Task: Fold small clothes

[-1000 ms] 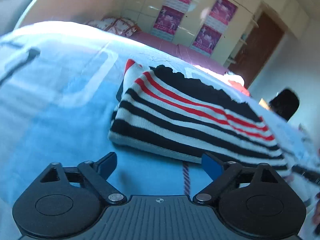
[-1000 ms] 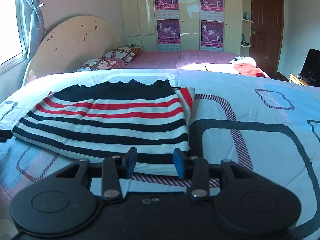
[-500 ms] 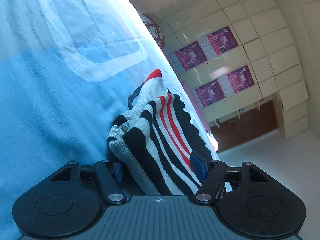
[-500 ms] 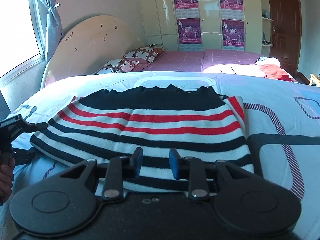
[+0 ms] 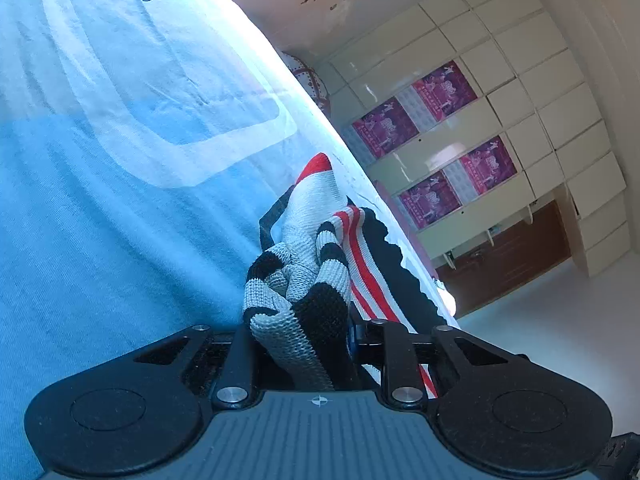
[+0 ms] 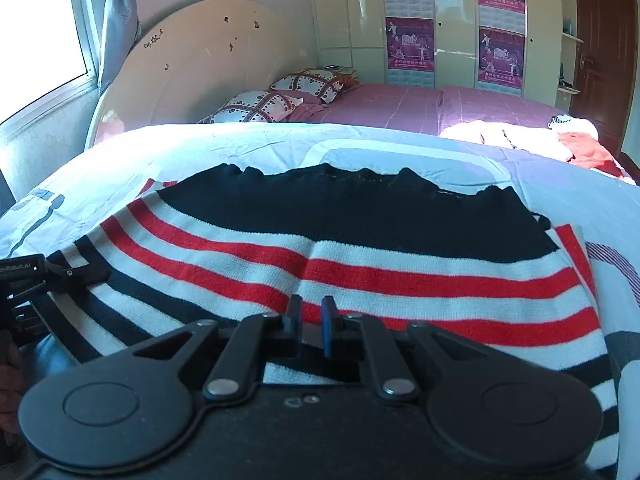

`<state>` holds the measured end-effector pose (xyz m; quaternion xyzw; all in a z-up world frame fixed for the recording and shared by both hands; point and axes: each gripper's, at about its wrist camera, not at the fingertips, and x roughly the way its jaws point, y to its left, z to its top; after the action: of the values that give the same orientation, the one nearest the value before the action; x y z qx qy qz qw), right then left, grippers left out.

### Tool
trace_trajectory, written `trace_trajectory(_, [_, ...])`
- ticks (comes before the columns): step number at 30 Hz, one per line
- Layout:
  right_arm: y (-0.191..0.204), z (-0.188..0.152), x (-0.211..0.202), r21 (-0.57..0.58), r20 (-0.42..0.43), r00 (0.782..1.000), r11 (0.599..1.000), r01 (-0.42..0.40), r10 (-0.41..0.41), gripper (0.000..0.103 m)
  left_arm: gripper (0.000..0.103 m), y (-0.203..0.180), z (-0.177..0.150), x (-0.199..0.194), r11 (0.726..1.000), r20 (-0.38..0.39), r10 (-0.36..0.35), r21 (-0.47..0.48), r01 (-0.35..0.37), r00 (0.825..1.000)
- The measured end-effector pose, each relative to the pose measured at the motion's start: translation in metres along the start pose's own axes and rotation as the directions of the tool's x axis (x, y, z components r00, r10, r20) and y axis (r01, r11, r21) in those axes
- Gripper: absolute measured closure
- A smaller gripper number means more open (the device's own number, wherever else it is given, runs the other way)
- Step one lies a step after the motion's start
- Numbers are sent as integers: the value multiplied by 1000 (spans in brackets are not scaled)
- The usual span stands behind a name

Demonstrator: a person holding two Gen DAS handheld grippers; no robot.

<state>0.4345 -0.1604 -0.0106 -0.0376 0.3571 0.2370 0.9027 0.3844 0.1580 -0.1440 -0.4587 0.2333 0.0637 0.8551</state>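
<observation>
A small knit sweater [image 6: 360, 264] with black, white and red stripes lies flat on the blue bedspread [image 6: 200, 152]. My left gripper [image 5: 300, 332] is shut on the bunched left edge of the sweater [image 5: 312, 280]; it also shows at the left of the right wrist view [image 6: 60, 276]. My right gripper [image 6: 308, 320] sits over the sweater's near edge with its blue fingers [image 6: 329, 320] nearly closed. Whether cloth is pinched between them is hidden.
The blue bedspread with white and dark outline shapes [image 5: 120, 140] fills the area around the sweater. Behind it are a pink bed [image 6: 440, 104], pillows [image 6: 280, 96], a round headboard [image 6: 200, 60], other clothes [image 6: 560, 140] and a cupboard wall with posters [image 6: 452, 20].
My left gripper moved onto the sweater's left edge and closed on it, bunching the cloth. My right gripper moved forward over the near edge and its fingers narrowed.
</observation>
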Motion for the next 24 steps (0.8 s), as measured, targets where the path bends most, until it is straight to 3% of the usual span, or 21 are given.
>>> trace_trajectory(12, [6,4,17,-48,-54,998,998,29,-31,92,81,-3,-3,-5,1000,5,0,18,0,1000])
trace_trajectory(24, [-2,-8,18,-43,-12,1000,999,2,-3,93,86,7,-2,-8,1000,2,-28,-6,28,1000])
